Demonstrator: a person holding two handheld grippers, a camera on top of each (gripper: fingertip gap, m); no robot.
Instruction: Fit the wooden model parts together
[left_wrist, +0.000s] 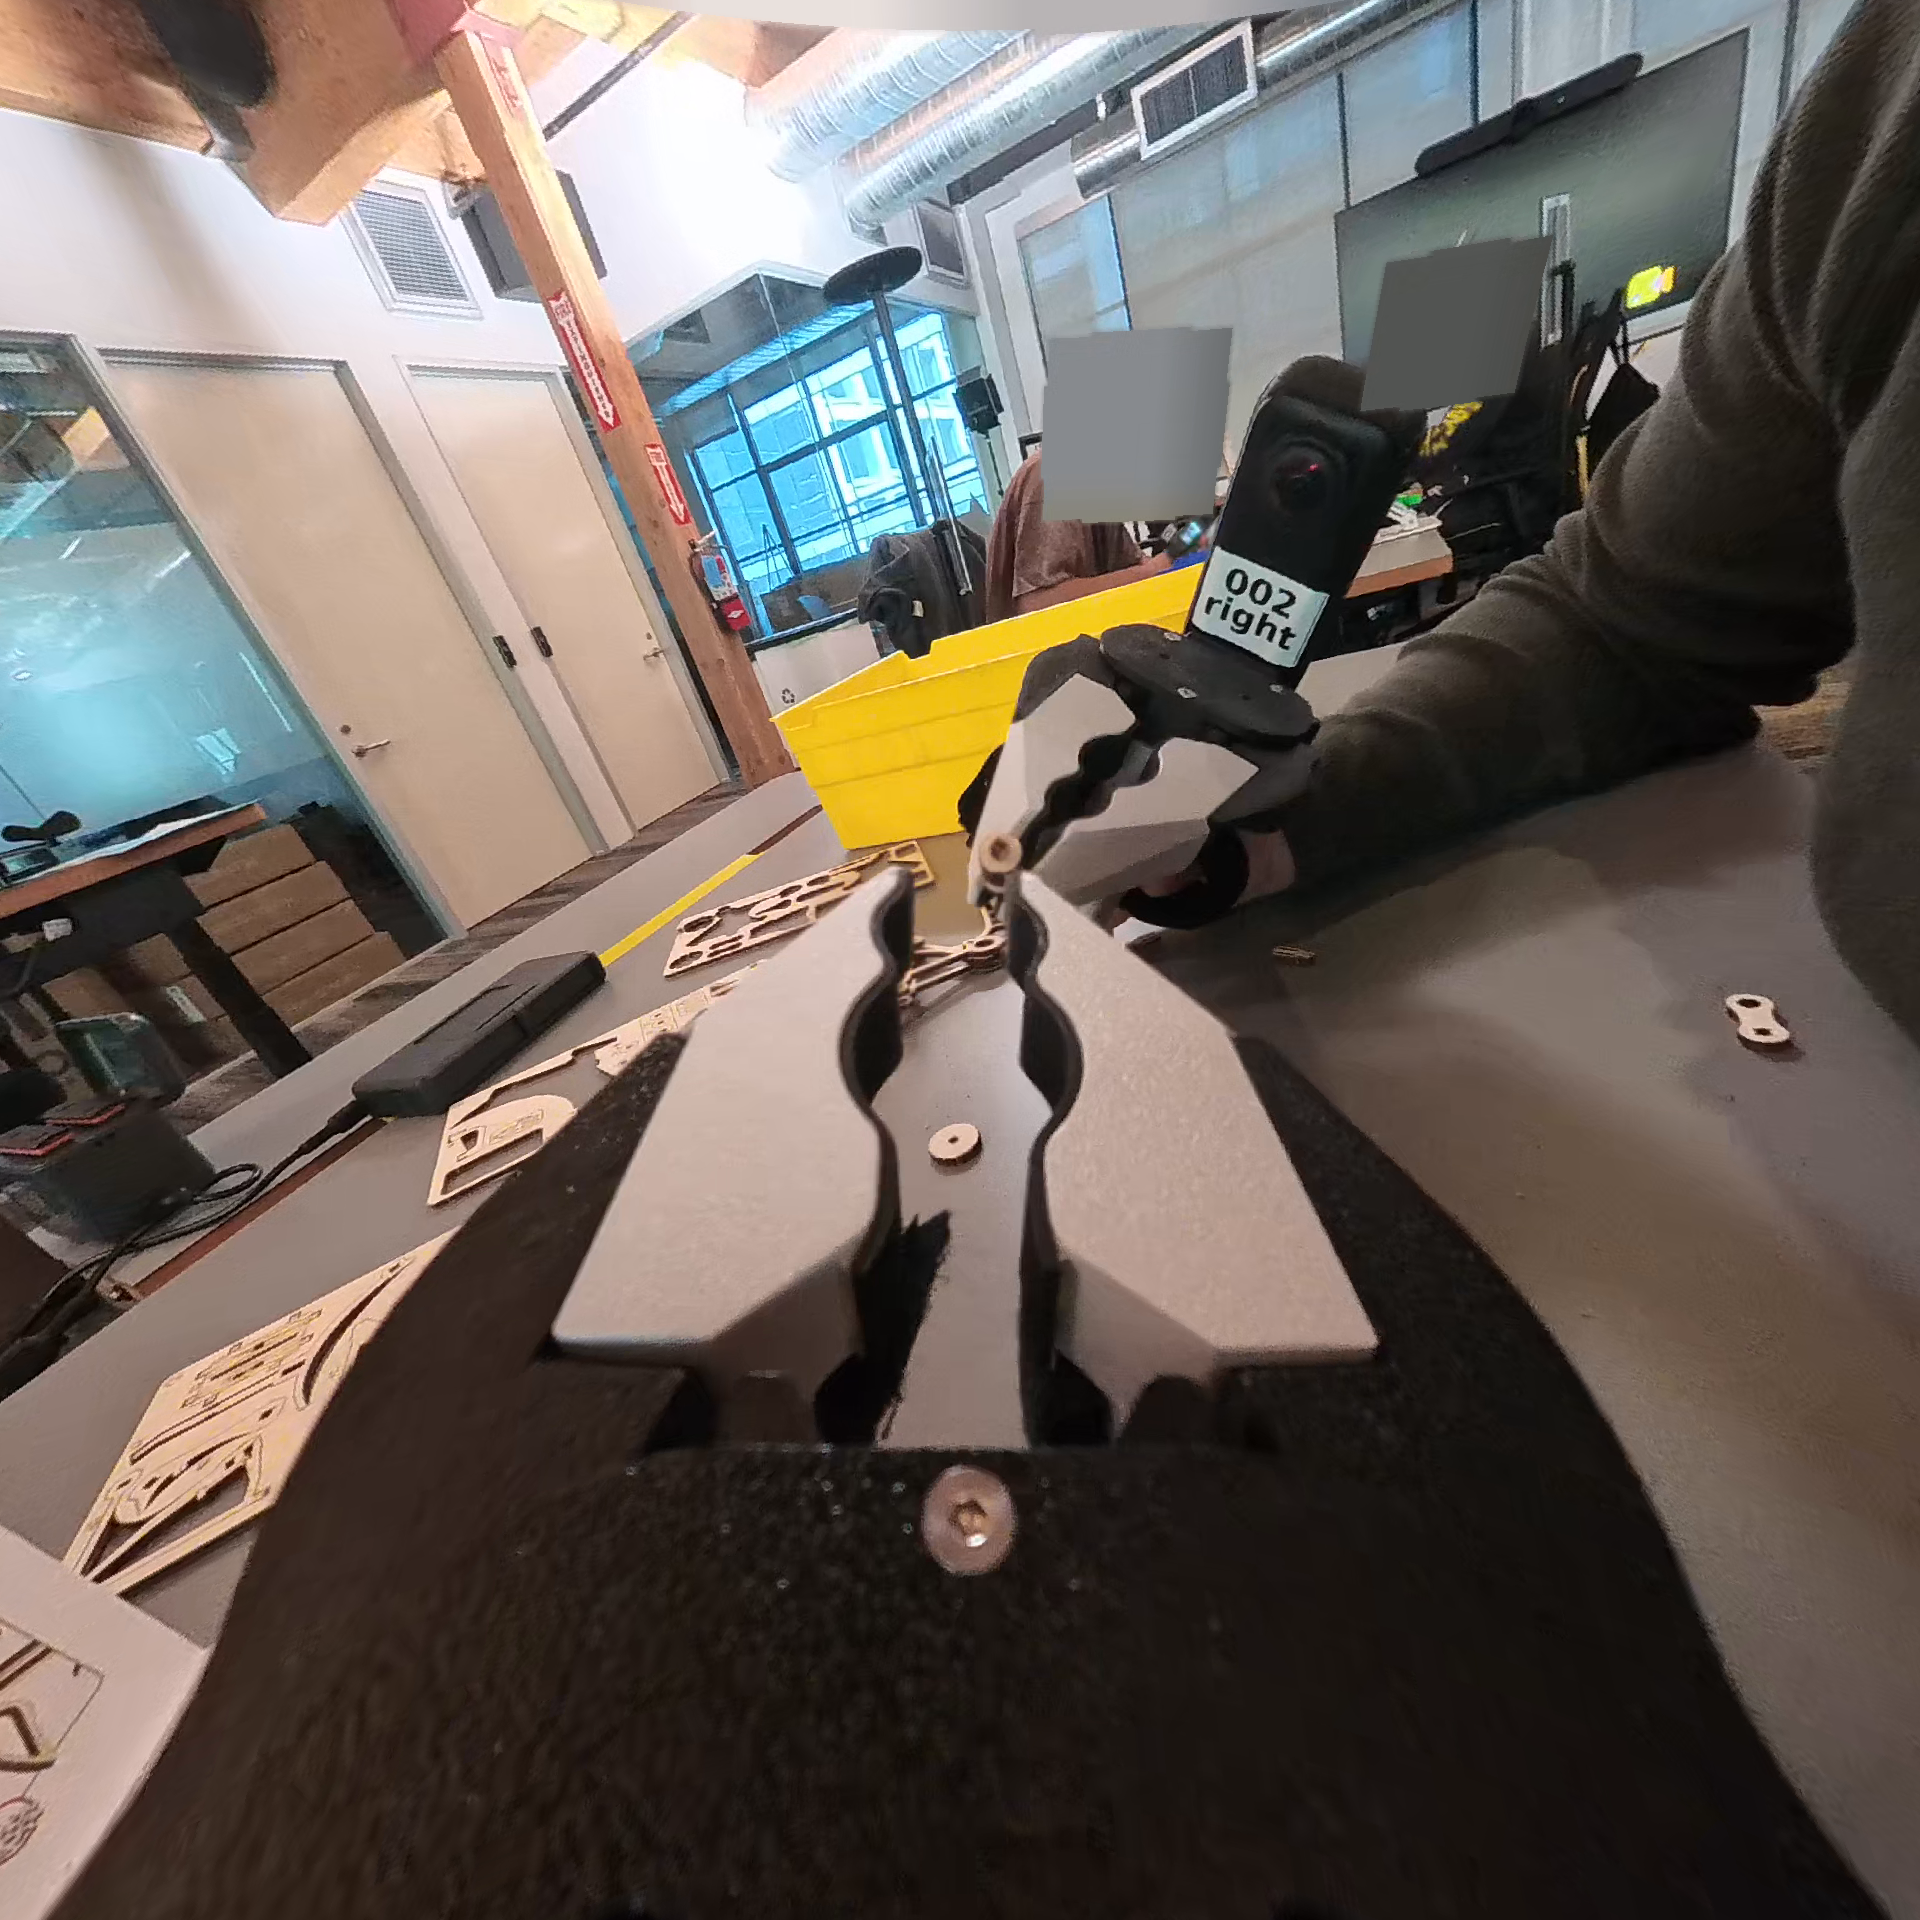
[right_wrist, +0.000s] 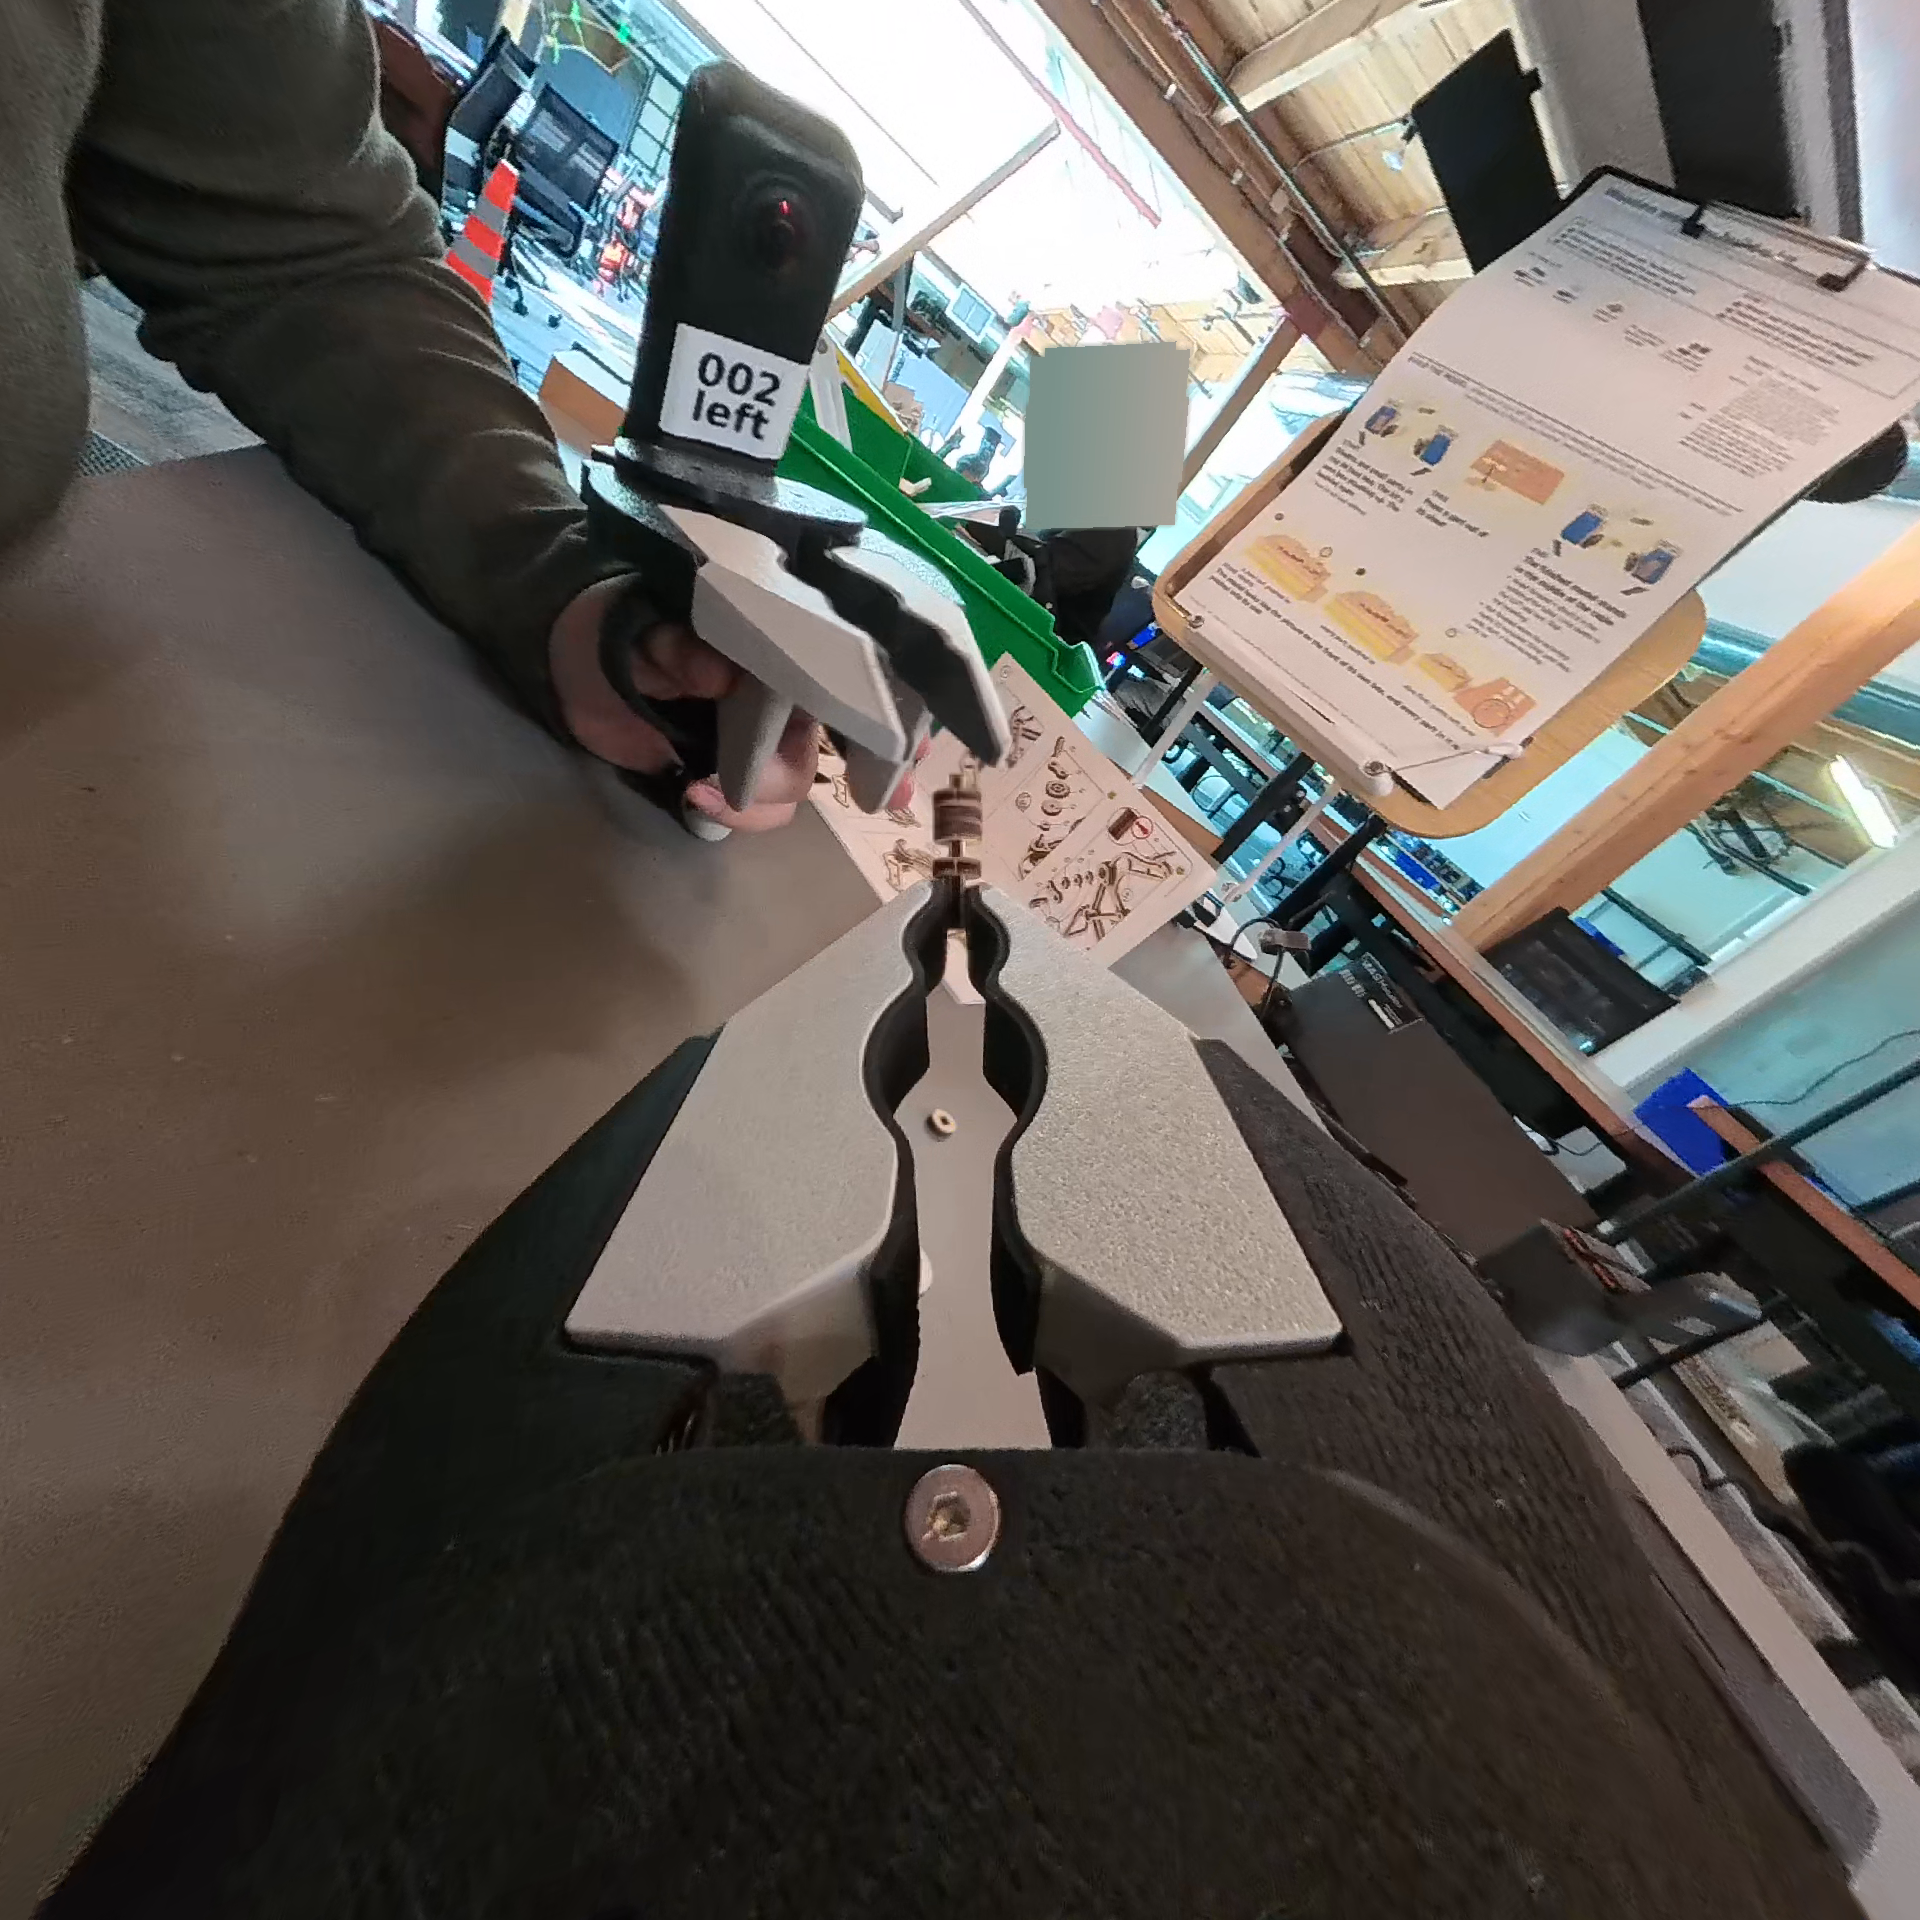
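My right gripper (right_wrist: 958, 894) is shut on a small wooden axle with discs (right_wrist: 957, 821), which sticks out past its tips. In the left wrist view the right gripper (left_wrist: 995, 878) points the axle's round end (left_wrist: 1000, 854) at me. My left gripper (left_wrist: 964, 894) is open, its tips either side of that end, the right fingertip (left_wrist: 1029, 904) closest. In the right wrist view the left gripper (right_wrist: 945, 743) hovers just above the axle's top. A wooden washer (left_wrist: 953, 1143) lies on the grey table (left_wrist: 1455, 1091) under my left fingers. A lattice wooden part (left_wrist: 961, 954) lies beyond.
Laser-cut wooden sheets (left_wrist: 774, 920) (left_wrist: 499, 1132) (left_wrist: 208, 1434) lie at left. A wooden link (left_wrist: 1758, 1020) lies at right. A yellow bin (left_wrist: 904, 748) stands behind, a black power brick (left_wrist: 478, 1039) at left. A green bin (right_wrist: 935, 540), instruction sheet (right_wrist: 1081, 831) and clipboard (right_wrist: 1507, 499) show in the right wrist view. Less than 4 cm separates the two grippers' tips.
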